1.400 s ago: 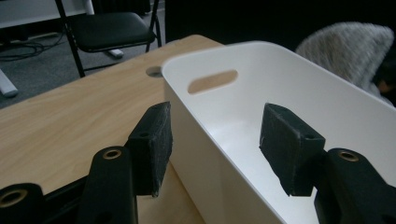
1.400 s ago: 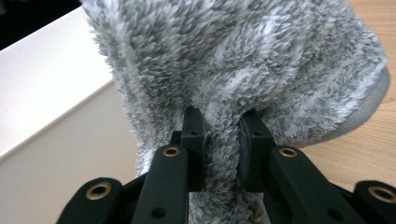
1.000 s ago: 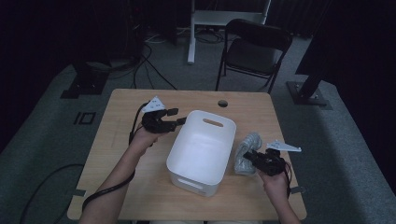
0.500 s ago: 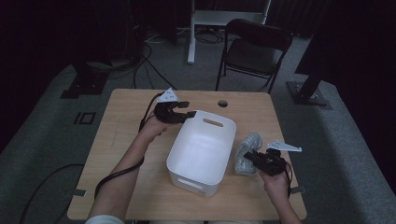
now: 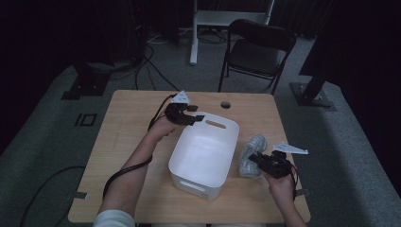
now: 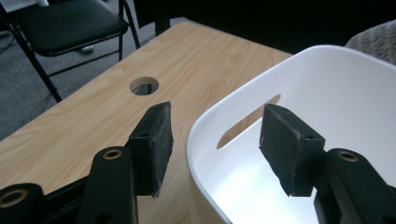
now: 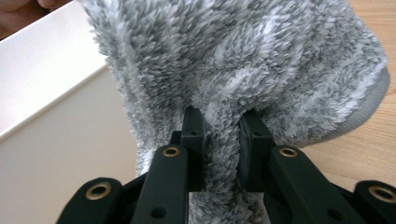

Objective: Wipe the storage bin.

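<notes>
We see right gripper (image 7: 219, 135) fingers pinching grey fluffy cloth (image 7: 243, 60) beside white bin (image 5: 204, 152) on bench (image 5: 123, 127); left gripper (image 6: 215, 140) fingers apart, straddling bin rim, not touching.

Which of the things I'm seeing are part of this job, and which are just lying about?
In the job:
- white bin, rim between the open left gripper jaws
- grey fluffy cloth, pinched by the right gripper

Just about:
- folding chair
- floor cables
- table hole
</notes>
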